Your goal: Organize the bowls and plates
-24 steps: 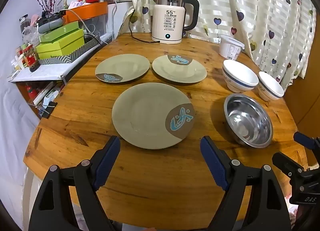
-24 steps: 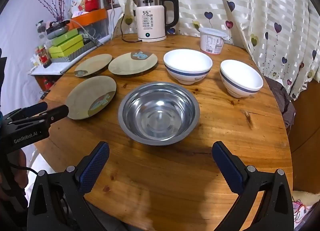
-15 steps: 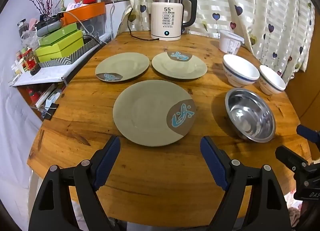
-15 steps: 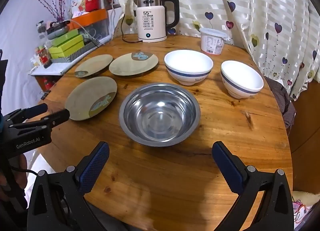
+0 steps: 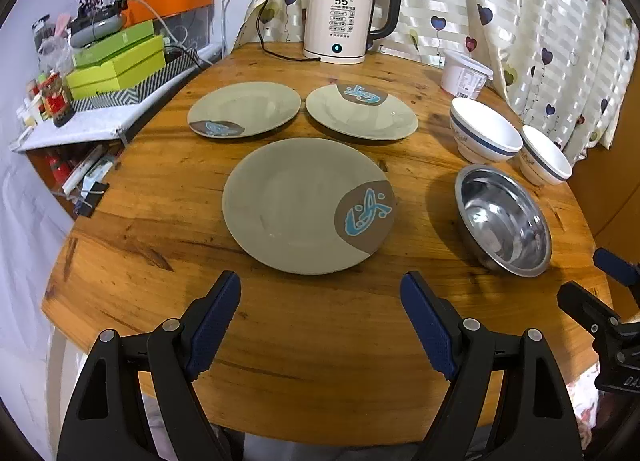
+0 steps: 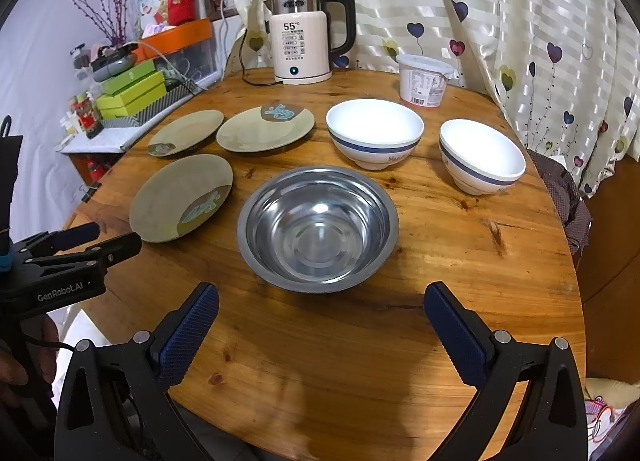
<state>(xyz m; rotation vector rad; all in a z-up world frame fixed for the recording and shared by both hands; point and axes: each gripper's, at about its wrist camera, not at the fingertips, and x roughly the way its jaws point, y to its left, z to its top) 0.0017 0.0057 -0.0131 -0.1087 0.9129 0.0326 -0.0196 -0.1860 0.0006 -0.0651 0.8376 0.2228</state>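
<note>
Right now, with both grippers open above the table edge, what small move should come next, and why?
Probably ease the left gripper forward to the near rim of the large plate. Its jaws are open and empty, that plate lies straight ahead, and all three plates lie unstacked.

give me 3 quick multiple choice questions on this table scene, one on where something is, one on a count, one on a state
1. Where does the kettle stand?
A. at the table's far edge by the curtain
B. between the plates
C. inside the steel bowl

2. How many plates are on the table?
A. two
B. three
C. five

3. How is the right gripper?
A. shut on a white bowl
B. shut on a plate
C. open, holding nothing

Answers:
1 A: the kettle is behind all the dishes, next to the curtain.
2 B: one near plate and two far plates, none stacked.
3 C: its jaws stand wide apart over bare wood, short of the steel bowl.
</note>
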